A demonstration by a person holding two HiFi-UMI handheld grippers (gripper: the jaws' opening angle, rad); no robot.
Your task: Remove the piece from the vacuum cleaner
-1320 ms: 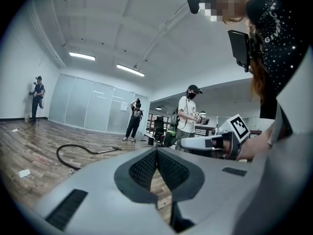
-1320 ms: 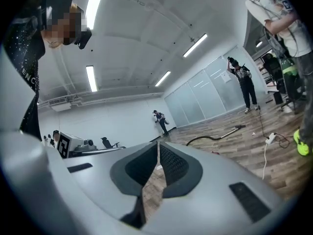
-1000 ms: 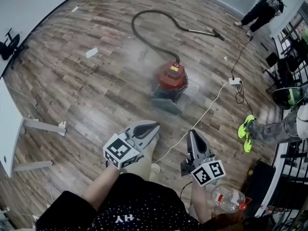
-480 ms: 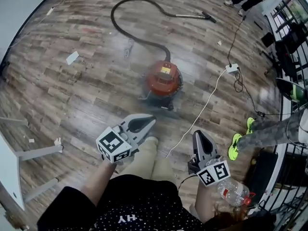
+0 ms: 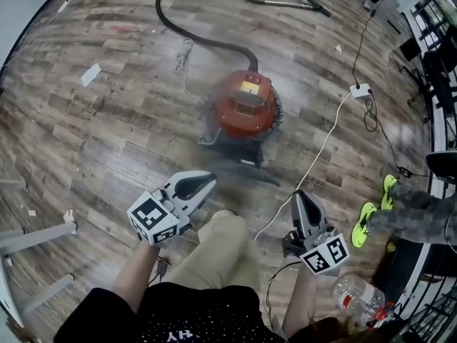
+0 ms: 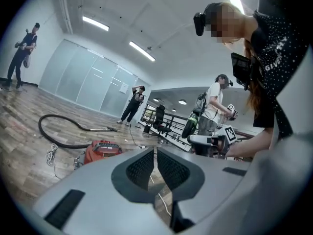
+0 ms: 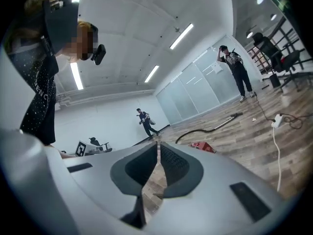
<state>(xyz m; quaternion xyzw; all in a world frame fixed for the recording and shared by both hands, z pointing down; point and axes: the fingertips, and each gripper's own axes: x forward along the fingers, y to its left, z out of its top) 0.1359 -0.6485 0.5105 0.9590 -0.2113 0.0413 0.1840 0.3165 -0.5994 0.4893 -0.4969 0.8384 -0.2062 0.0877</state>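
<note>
While left claw (image 5: 207, 179) and right claw (image 5: 303, 196) hang closed, empty, the vacuum cleaner (image 5: 246, 104) — well ahead — is untouched.

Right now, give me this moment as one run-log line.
stage: pre-grasp, nothing touched | left claw: shut, empty | right claw: shut, empty | vacuum cleaner: on floor ahead of both claws | hose: trailing away

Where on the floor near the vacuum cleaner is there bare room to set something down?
The widest bare floor lies left of the vacuum cleaner, between the paper scrap, the coiled white cord and the table legs. A smaller patch sits between the hose and the power strip. The right is crowded: white cable, shoes, bottle.
</note>
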